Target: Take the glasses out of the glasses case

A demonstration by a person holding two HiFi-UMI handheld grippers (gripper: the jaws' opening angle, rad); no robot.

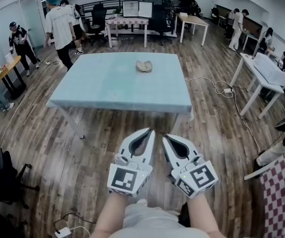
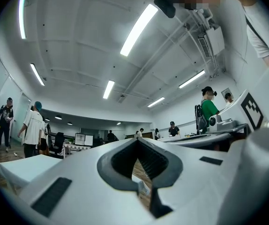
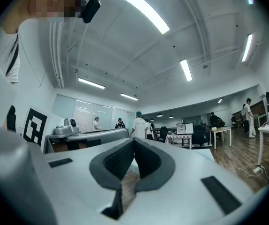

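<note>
Lying crosswise, glasses case (image 1: 143, 66)

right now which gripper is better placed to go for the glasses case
Left, narrowly. Both are shut and short of the table, but the left gripper lines up with the glasses case; the right gripper sits slightly aside.

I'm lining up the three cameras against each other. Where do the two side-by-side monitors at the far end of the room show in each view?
Head view: the monitors sit top centre, on a far desk.
Left gripper view: small, left of centre, low in the background.
Right gripper view: small, right of centre.
Shared landmark: the person in the teal cap, standing to the monitors' left in all three.
</note>
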